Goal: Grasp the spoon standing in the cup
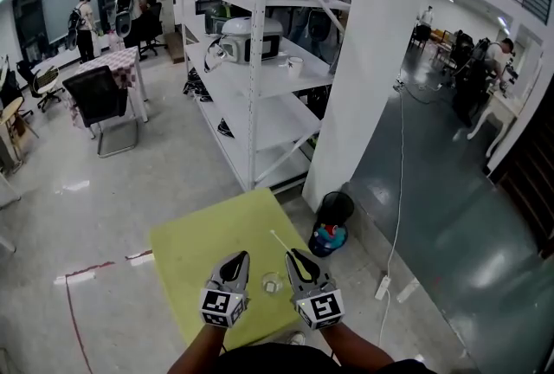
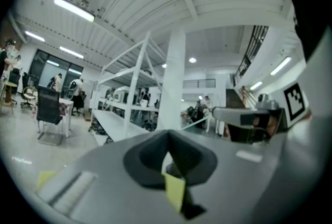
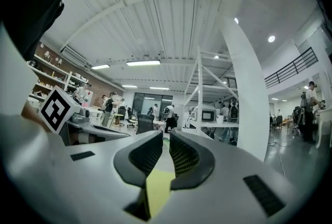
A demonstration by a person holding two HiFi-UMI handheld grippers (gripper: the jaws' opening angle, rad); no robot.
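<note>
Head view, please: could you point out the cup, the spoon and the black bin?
cup (image 1: 272,283), head view, its clear rim.
spoon (image 1: 279,241), head view, middle of its white handle.
black bin (image 1: 337,205), head view, its dark upper wall.

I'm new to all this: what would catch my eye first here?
The bright yellow-green square table at bottom centre of the head view stands out most. On it a small clear plastic cup sits between the grey left gripper and right gripper, a thin white spoon slanting up beyond it. Behind stands tall white metal shelving.
</note>
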